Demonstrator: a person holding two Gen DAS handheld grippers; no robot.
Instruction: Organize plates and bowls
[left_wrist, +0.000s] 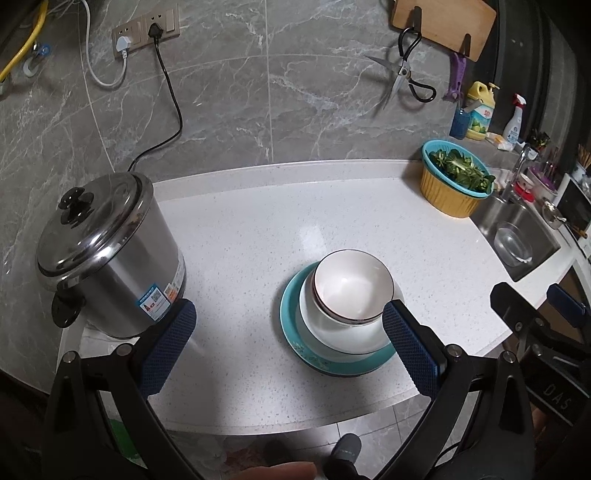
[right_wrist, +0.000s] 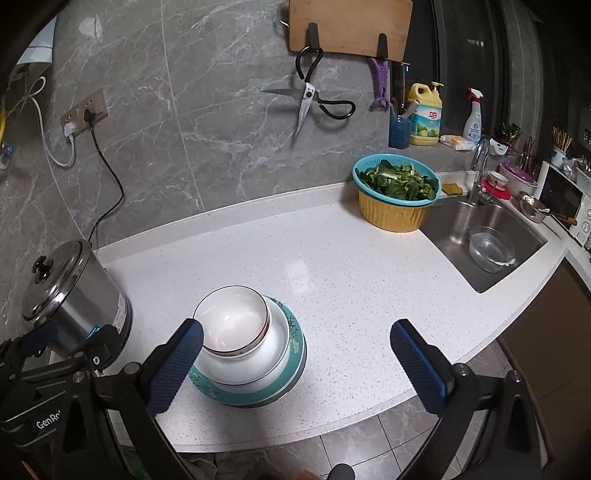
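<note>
Your left gripper stands wide apart and holds nothing; its blue, knurled pads frame the stack, the right one overlapping the bowl's near edge in view, contact not clear. Your right gripper is spread as wide, jaws empty, its left pad in front of the bowl's side.

The stack sits near the bench's front edge: a glossy white bowl with a dark rim, nested in a larger white bowl, on a teal plate with a flower pattern.

The bench is white speckled stone. At its left end stands a shiny steel pot with a black knob, close to the left gripper. Toward the back right corner a yellow basket with a teal strainer holds greens, beside a steel sink with a glass bowl. Scissors hang on the grey marbled wall.
</note>
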